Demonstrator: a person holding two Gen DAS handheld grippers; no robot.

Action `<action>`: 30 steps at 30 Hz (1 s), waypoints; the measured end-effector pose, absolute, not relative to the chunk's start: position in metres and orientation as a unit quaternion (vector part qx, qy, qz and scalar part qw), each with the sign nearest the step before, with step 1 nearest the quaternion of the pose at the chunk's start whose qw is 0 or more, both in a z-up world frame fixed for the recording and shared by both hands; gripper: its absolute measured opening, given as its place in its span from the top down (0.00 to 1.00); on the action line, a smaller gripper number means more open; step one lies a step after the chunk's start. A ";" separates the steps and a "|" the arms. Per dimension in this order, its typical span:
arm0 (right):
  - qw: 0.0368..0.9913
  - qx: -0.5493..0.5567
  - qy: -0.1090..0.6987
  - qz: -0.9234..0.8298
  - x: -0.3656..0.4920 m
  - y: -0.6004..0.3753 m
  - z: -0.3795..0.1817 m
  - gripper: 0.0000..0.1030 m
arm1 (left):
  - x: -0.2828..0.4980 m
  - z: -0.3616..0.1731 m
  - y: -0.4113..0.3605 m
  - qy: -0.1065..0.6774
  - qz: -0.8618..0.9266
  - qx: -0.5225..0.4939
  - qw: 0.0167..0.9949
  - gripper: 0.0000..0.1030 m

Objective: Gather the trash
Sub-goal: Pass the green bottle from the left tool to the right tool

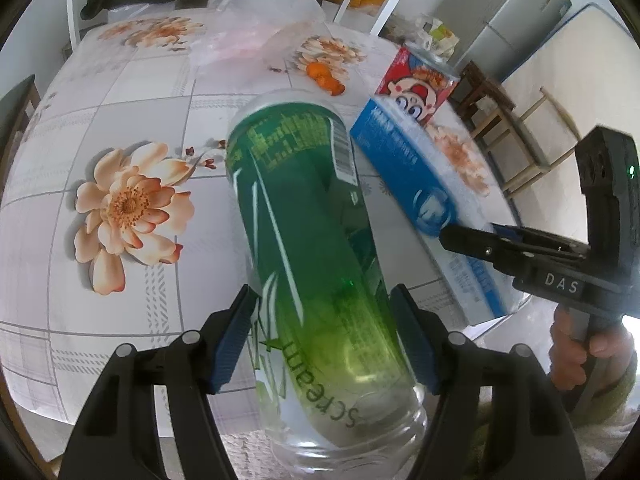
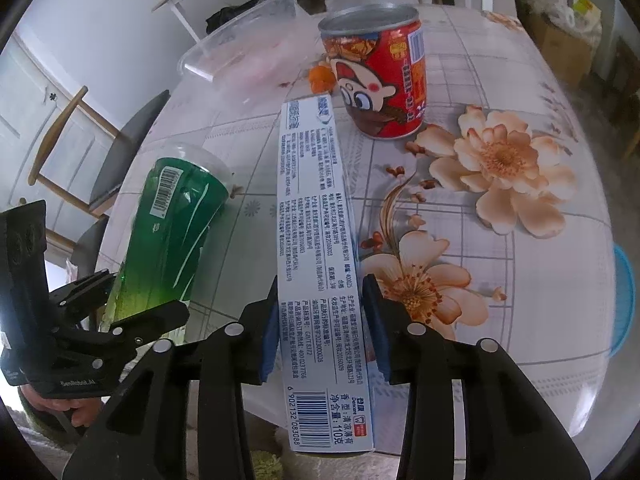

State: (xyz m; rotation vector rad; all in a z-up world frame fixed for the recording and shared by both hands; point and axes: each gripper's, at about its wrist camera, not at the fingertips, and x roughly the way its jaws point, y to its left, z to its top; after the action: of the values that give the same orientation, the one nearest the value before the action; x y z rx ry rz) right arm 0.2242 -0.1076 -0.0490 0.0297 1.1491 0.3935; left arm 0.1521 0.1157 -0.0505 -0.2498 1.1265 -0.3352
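Left hand-held gripper point(image 1: 324, 336) squeezes green bottle point(image 1: 308, 216). Right hand-held gripper point(image 2: 320, 324) squeezes long blue box point(image 2: 312, 216) above flowery worktop point(image 2: 520, 280).

The green bottle point(image 1: 316, 256) is clear, glossy plastic under a smooth printed film label. The toothpaste box point(image 2: 316, 264) is coated card, faintly shiny. The red can point(image 2: 376, 68) is metal with a bright, brushed-looking lid. A smooth, floral-printed tablecloth point(image 2: 500, 240) has a soft sheen. The food container point(image 2: 240, 52) is thin translucent plastic. Gripper fingers point(image 1: 232, 336) are matt black plastic with blue pads.
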 end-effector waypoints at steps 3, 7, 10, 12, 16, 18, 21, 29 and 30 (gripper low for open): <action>0.838 0.030 0.510 0.193 0.220 -0.111 -0.028 0.46 | 0.152 -0.048 0.130 0.522 -0.173 -0.158 0.820 0.35; 0.847 0.054 0.476 0.230 0.210 -0.105 -0.003 0.43 | 0.152 -0.045 0.157 0.505 -0.170 -0.209 0.820 0.34; 0.831 0.065 0.479 0.276 0.200 -0.086 0.002 0.41 | 0.151 -0.043 0.183 0.489 -0.152 -0.247 0.823 0.34; 0.811 0.062 0.491 0.311 0.194 -0.065 -0.001 0.36 | 0.149 -0.041 0.196 0.478 -0.146 -0.272 0.822 0.34; 0.779 0.047 0.529 0.334 0.193 -0.031 -0.024 0.31 | 0.149 -0.044 0.213 0.477 -0.134 -0.295 0.817 0.34; 0.762 0.053 0.549 0.339 0.195 -0.020 -0.036 0.31 | 0.149 -0.049 0.216 0.482 -0.136 -0.307 0.809 0.34; 0.733 0.066 0.578 0.352 0.199 -0.006 -0.054 0.31 | 0.148 -0.058 0.221 0.488 -0.151 -0.350 0.785 0.35; 0.692 0.112 0.611 0.368 0.205 0.001 -0.072 0.24 | 0.146 -0.064 0.223 0.493 -0.188 -0.406 0.746 0.41; 0.688 0.117 0.614 0.370 0.205 -0.001 -0.072 0.24 | 0.147 -0.065 0.223 0.494 -0.192 -0.412 0.741 0.41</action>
State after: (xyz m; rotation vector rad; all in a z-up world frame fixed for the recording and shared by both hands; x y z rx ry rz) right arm 0.2051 -0.0009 -0.0725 0.2626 1.3732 0.8272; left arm 0.1467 0.2233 -0.0652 -0.9038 1.0822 -0.4205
